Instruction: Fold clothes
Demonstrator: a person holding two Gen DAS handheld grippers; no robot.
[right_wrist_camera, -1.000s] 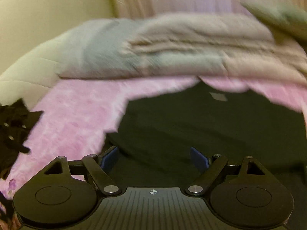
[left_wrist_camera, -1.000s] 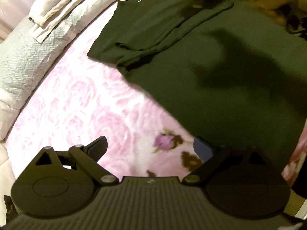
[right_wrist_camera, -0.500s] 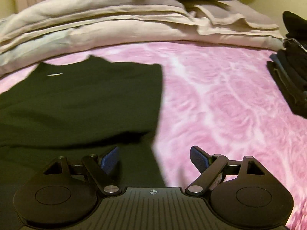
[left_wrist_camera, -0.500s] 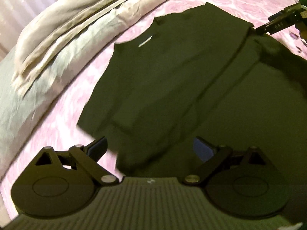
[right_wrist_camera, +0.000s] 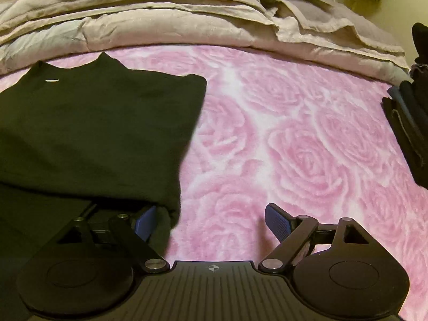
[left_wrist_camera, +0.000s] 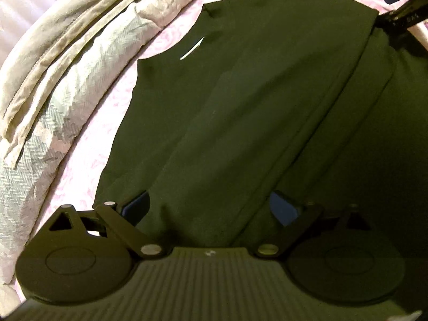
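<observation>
A dark green T-shirt [left_wrist_camera: 240,101] lies flat on the pink rose-patterned bed cover, both sides folded inward, collar with a white label toward the bedding. My left gripper [left_wrist_camera: 211,208] is open, hovering low over the shirt's left folded part. In the right wrist view the shirt [right_wrist_camera: 93,133] fills the left side. My right gripper [right_wrist_camera: 211,219] is open at the shirt's right folded edge, its left finger [right_wrist_camera: 144,222] over cloth and its right finger over the bare cover. The right gripper's tip shows in the left wrist view [left_wrist_camera: 404,5] at the shirt's far corner.
Folded beige and grey quilts [right_wrist_camera: 187,18] lie along the head of the bed, also in the left wrist view [left_wrist_camera: 67,61]. A stack of dark clothes [right_wrist_camera: 409,123] sits at the right edge. The pink cover [right_wrist_camera: 294,139] stretches between shirt and stack.
Both grippers have swung over the shirt. The left moved from the lower hem area up over the left fold. The right moved from the shirt's middle to its right edge. Both stayed open.
</observation>
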